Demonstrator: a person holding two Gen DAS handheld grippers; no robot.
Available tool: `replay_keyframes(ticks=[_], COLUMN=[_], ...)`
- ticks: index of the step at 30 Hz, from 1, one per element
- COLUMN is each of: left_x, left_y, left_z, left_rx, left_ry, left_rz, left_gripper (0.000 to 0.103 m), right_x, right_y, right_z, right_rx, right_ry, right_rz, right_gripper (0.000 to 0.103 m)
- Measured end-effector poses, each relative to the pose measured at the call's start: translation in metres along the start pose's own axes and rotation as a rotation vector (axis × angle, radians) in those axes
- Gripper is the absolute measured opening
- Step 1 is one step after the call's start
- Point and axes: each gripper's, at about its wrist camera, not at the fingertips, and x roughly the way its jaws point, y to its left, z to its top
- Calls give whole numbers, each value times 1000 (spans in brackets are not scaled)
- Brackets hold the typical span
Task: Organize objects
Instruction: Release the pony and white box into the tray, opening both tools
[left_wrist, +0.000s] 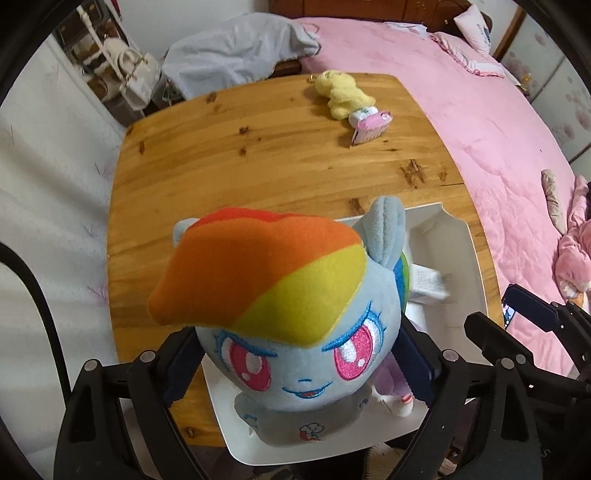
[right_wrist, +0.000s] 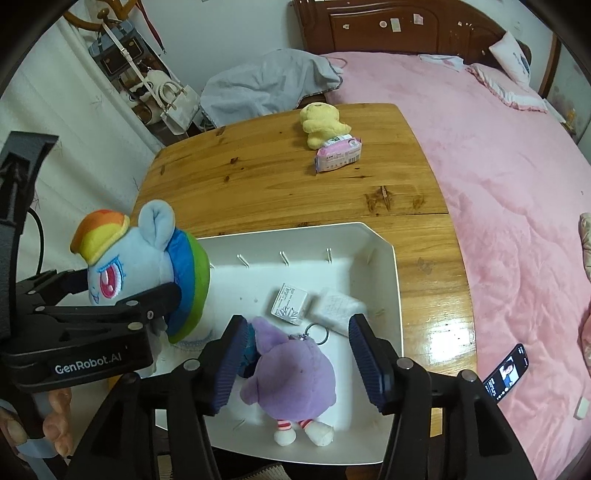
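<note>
Even indoor light; glare on the table (right_wrist: 448, 338); fisheye bending and dark corners; slight blur.

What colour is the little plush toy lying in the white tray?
Purple plush toy, with red-and-white striped legs and white feet. The right wrist view shows it best.

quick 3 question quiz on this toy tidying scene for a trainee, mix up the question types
1. True or false: the yellow plush lies inside the white tray.
2. Which toy sits between the fingers of the right gripper? A) purple plush B) yellow plush C) rainbow pony
3. Fill in: the phone lies on the pink ____.

Key: 1 false, it lies on the wooden table; 2 A; 3 blanket.
</note>
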Motion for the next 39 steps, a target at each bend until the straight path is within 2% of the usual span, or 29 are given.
replay_keyframes(ticks=[6,17,39], left_x=[-1,-20,-30], left_y=[2,3,3], left_z=[-2,5,19], left_rx=[-14,-8,-36], left_ry=[-10,-105,-150], left_rz=[17,21,25], left_gripper=[96,101,102], right_x=[0,-2,-7], right_y=[2,0,-6], right_z=[-2,-3,5], right_rx=[-8,2,4], right_ry=[4,4,-7], right_rz=[6,12,26], right_gripper=[58,58,58])
